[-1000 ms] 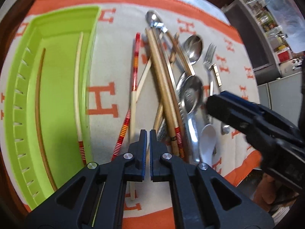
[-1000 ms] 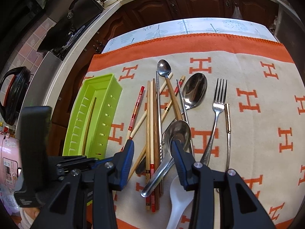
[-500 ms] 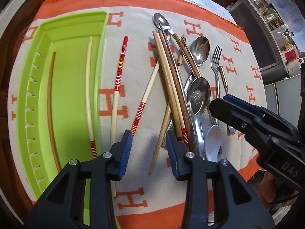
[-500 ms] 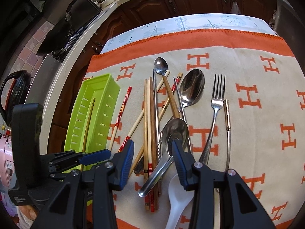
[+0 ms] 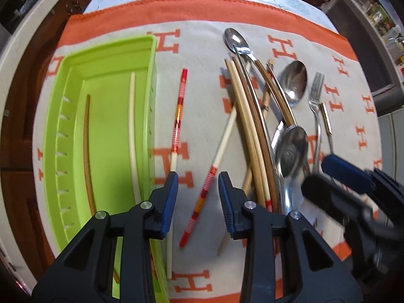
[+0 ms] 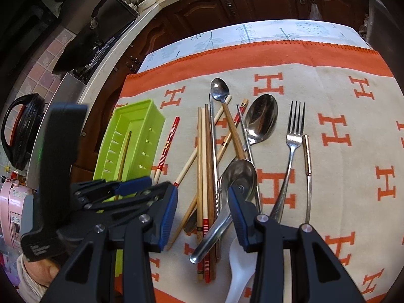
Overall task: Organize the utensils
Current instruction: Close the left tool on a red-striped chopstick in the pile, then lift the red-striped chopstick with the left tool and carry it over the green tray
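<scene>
2 chopsticks lie lengthwise in green tray (image 5: 149, 80), sorted apart from heap. Left gripper (image 5: 198, 197) jaws released, straddling striped chopstick (image 5: 214, 176) on blanket. Right gripper (image 6: 202, 212) jaws released over spoon (image 6: 240, 176).

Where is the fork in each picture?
Left wrist view: the fork lies at the right of the cloth, right of the big spoon.
Right wrist view: the fork lies right of centre, tines pointing away, again right of the big spoon.
Shared landmark: the green tray, on the left side in both views.
</scene>
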Demonstrator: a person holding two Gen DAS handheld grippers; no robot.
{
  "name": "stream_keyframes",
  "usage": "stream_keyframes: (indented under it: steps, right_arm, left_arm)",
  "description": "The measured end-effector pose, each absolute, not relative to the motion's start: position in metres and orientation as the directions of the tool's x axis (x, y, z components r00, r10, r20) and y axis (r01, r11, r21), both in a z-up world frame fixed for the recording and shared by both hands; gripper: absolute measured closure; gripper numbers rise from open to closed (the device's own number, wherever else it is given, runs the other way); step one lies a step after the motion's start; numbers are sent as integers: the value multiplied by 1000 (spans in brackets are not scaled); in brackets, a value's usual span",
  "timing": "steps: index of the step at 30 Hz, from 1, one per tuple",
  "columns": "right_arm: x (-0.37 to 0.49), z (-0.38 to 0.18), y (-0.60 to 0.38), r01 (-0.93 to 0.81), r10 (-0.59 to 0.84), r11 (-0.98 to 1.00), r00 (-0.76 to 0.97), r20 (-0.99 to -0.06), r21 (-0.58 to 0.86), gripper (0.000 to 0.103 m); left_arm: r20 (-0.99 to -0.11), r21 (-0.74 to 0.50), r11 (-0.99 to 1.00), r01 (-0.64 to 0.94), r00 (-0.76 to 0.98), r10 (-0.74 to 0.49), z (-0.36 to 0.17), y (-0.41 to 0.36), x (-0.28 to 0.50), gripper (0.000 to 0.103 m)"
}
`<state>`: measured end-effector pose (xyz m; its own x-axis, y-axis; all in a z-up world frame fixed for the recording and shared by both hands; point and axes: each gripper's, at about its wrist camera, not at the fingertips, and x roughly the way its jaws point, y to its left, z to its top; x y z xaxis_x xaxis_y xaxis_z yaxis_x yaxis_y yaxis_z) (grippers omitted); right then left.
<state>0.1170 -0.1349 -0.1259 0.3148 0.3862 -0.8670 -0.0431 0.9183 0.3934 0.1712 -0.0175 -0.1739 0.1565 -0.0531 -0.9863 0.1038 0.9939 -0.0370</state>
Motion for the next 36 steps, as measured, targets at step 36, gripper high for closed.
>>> stream_keyframes:
  steps: [36]
  right_arm:
    - [115, -128, -151, -2, 405, 904, 321, -856, 427, 62]
  left_arm:
    - [-996, 75, 994, 76, 45, 71, -204, -29, 221, 97]
